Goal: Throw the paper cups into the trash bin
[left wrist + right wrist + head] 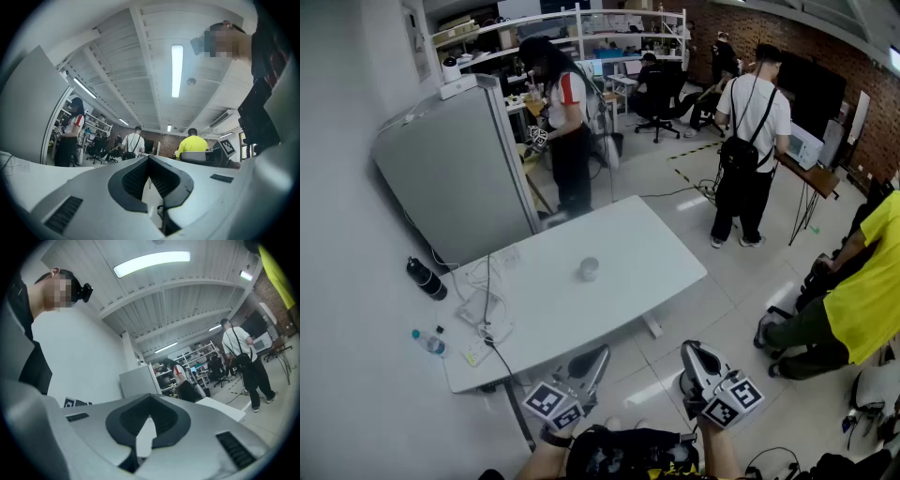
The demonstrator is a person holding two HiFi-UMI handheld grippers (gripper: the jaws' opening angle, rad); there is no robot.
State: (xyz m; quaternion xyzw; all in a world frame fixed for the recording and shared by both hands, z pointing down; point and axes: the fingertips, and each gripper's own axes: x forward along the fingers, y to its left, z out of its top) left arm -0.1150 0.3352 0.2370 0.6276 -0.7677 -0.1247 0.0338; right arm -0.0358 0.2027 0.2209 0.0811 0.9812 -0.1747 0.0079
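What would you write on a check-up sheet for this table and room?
Surface: white table, mostly bare.
Job's things: one paper cup standing mid-table; trash bin: nothing seen.
Clutter: black bottle and water bottle beside the table's left end.
Grippers: left gripper and right gripper both shut, holding nothing, short of the table.
Cables: cables lie on the table's left end.
Surroundings: grey cabinet, shelves, several people.

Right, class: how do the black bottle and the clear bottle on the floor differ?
The black bottle is opaque; the clear bottle is see-through with a blue cap. The black bottle looks bulkier than the clear bottle. The black bottle sits nearer the grey cabinet, the clear bottle farther from it. Both are on the floor beside the white table.
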